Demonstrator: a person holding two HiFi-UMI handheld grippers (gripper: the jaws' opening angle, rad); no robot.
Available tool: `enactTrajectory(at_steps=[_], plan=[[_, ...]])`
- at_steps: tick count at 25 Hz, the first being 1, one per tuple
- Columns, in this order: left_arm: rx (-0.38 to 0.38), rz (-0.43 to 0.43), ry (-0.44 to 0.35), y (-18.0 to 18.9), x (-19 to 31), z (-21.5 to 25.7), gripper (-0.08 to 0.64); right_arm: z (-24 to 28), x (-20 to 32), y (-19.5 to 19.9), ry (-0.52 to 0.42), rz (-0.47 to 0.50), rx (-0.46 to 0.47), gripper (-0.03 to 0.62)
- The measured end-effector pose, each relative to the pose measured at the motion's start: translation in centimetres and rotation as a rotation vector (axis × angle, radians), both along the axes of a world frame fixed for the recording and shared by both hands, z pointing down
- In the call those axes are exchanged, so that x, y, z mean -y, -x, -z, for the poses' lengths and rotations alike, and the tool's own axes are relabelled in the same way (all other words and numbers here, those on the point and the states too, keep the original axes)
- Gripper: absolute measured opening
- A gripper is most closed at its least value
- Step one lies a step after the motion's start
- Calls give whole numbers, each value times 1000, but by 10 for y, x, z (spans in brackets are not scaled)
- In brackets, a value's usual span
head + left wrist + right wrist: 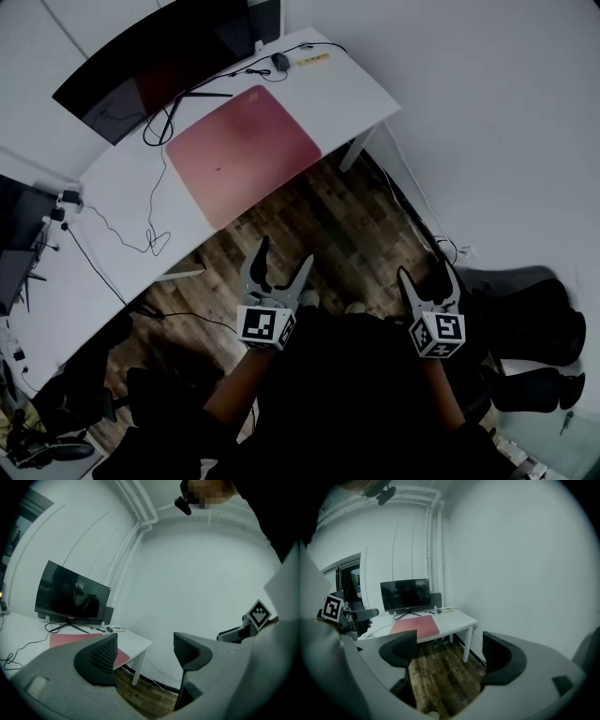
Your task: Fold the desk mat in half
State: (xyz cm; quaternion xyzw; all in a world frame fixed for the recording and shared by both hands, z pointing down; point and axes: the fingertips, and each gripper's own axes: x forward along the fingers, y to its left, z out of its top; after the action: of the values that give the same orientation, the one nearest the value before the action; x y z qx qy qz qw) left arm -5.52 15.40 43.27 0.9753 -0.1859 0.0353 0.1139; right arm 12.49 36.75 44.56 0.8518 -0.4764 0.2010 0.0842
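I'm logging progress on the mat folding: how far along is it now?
Nothing looks done: the red desk mat lies flat, unfolded, on the white desk. Nothing is in hand: the left hand-held gripper and right hand-held gripper are open and empty, over the wooden floor, short of the desk. Left: approach, grasp one edge, fold it over.

A white table stands in the room's corner on a wood-plank floor, with pale walls behind it. Near its back edge sits a dark monitor on a thin stand. A mouse lies near a small yellowish strip (too small to identify). Black cables loop across the table's left part.
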Motion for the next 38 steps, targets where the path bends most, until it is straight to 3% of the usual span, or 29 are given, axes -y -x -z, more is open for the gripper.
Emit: enactTrajectory(at_steps=[9,16,21,33,38], plan=[[36,93,-15,17,21,3,359,-12,56,-4,-15,110,35,422],[74,263,-48,24,62,5,359,-14,143,-25,-48,280,56,422],[83,346,-61,5,100,14,359,-11,209,-52,-66,381,57,422],[128,502,44,-63,166,-2,359,-36,318,-135,-31,558,125,422],[132,551,23,-92,187,-7,359,-41,354,-157,-25,638,138,422]])
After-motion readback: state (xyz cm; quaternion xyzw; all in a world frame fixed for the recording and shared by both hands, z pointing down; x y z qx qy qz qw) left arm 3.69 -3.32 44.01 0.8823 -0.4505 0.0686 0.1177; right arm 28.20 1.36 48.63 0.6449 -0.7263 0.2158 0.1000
